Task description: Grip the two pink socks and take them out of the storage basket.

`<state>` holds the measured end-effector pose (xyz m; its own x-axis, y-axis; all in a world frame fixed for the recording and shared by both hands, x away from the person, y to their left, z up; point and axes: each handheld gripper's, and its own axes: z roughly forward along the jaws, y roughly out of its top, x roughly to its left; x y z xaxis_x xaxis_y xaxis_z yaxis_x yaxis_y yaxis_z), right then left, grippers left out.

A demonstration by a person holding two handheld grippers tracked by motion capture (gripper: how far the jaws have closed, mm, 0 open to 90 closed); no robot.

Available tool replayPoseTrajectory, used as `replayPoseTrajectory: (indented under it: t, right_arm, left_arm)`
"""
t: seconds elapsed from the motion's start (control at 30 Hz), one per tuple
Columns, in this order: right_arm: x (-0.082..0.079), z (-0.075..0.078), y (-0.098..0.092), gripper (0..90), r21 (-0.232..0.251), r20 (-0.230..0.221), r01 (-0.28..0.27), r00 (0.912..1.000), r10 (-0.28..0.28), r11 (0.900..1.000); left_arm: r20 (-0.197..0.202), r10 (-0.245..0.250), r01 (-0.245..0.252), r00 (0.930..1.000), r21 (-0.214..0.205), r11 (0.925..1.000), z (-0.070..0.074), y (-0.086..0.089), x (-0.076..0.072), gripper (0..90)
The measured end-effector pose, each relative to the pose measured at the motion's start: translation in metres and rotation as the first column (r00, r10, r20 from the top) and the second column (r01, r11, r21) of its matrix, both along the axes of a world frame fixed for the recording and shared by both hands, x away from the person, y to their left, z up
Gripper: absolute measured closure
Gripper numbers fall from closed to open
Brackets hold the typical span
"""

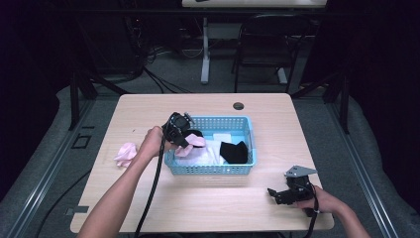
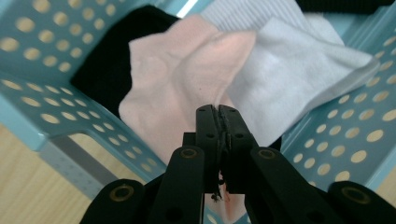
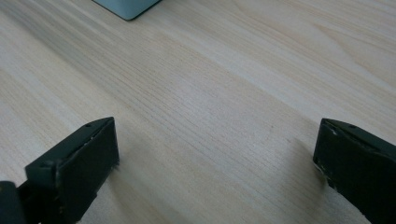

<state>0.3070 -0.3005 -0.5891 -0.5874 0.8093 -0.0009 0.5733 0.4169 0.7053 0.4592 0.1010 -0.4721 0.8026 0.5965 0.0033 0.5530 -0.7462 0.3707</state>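
Observation:
A light blue perforated basket (image 1: 247, 130) stands mid-table and holds a white cloth (image 2: 299, 70), a black cloth (image 1: 234, 151) and a pink sock (image 2: 187, 74). My left gripper (image 1: 184, 133) hangs over the basket's left end, shut on the pink sock (image 1: 196, 141), whose edge is pinched between the jaws in the left gripper view (image 2: 217, 111). Another pink sock (image 1: 126, 153) lies on the table left of the basket. My right gripper (image 1: 275, 193) rests low on the table near the front right, jaws wide apart with bare wood between them (image 3: 215, 158).
The wooden table (image 1: 148, 114) has a cable hole (image 1: 238, 105) near its far edge. Cables trail from both grippers toward the front edge. A chair (image 1: 267, 44) and a table leg stand on the floor beyond. A basket corner (image 3: 126, 7) shows in the right gripper view.

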Motion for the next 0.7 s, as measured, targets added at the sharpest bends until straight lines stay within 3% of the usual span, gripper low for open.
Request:
replayPoseTrajectory:
  t: [0.7]
  right_arm:
    - [0.000,0.000,0.000,0.0,-0.001,-0.002,0.001,1.0000,-0.001,1.0000]
  left_arm:
    - [0.047,-0.005,0.009,0.9989,-0.090,0.9959,0.043,0.013,-0.009,87.2]
